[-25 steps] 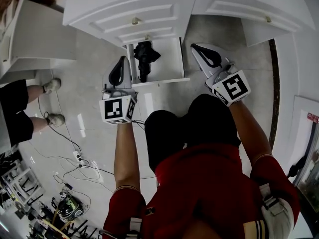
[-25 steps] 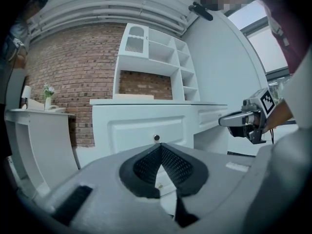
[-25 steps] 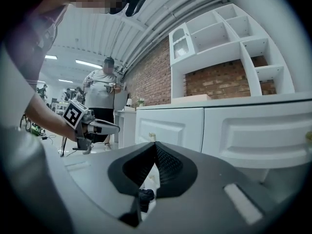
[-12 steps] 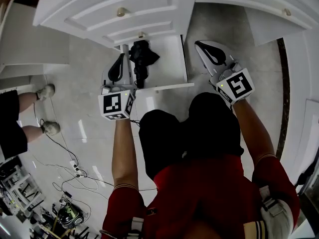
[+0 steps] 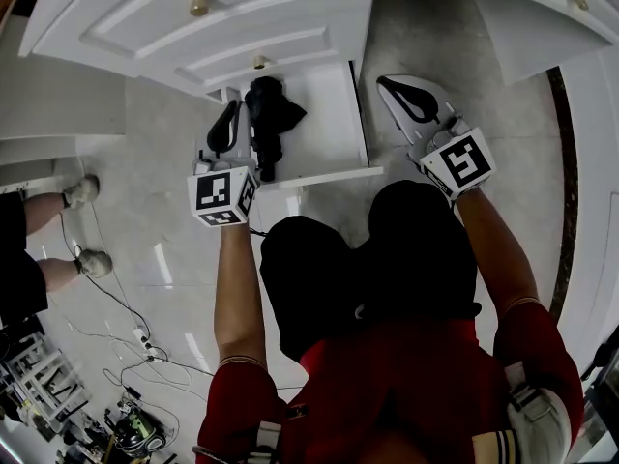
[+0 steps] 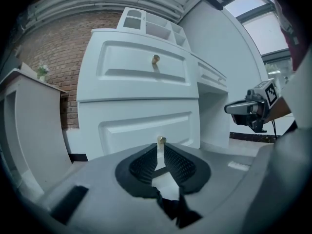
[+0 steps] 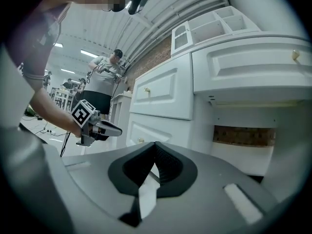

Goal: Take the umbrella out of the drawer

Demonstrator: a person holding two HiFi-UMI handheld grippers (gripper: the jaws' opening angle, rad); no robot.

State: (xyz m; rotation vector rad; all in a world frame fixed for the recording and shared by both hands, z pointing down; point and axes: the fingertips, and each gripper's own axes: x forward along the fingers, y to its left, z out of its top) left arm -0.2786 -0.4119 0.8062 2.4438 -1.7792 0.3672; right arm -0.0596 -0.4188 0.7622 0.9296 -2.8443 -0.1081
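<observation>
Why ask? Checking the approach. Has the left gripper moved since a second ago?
Yes: the left gripper has advanced in the head view, its marker cube now nearer the front edge of the open drawer. Its fingers are opening, empty.

1 umbrella (image 5: 266,114) in 1 open drawer (image 5: 334,129); 3 knobs (image 5: 198,6) beyond that drawer; 2 grippers beside it: left gripper (image 5: 232,111), empty jaws opening, and right gripper (image 5: 389,86).

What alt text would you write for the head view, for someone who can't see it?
A black folded umbrella lies in an open white drawer, seen from above. The left gripper, jaws opening with nothing between them, is just left of the umbrella; the right gripper hangs over the floor right of the drawer.
</observation>
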